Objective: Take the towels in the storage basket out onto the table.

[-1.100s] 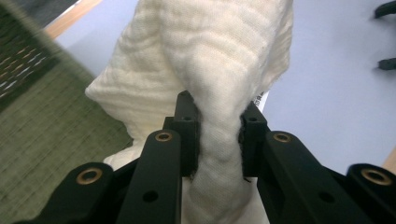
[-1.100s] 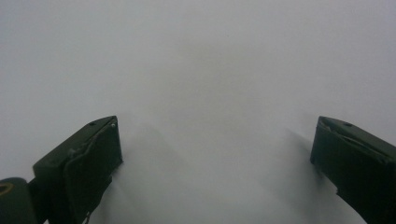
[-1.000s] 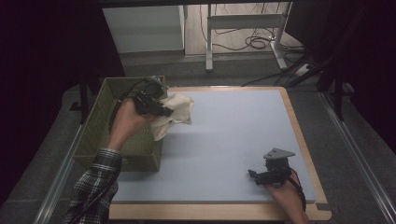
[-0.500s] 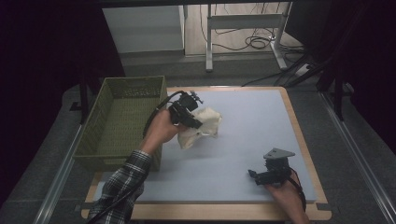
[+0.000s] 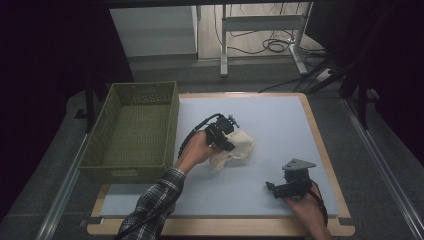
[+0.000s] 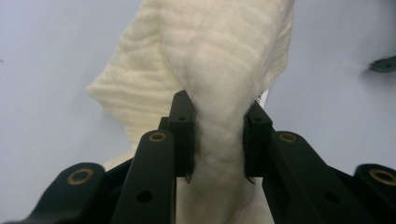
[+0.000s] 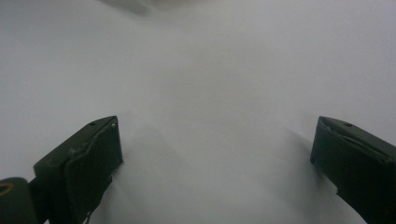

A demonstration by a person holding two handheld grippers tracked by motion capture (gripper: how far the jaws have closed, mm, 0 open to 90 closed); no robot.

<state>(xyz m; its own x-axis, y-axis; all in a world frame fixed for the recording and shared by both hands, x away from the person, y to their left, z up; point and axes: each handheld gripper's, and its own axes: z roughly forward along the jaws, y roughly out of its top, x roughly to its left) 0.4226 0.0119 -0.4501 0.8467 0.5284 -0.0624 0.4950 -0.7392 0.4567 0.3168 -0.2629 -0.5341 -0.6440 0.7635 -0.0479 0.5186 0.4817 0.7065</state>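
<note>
While the left gripper (image 5: 226, 136) clamps the cream cloth (image 5: 237, 149), the green basket (image 5: 135, 131) seems empty.

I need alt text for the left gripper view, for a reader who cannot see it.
The left gripper, its two black jaws rising from the bottom edge, is shut on a bunched cream cloth. The ribbed cloth spreads above the jaws onto a pale blue mat.
</note>
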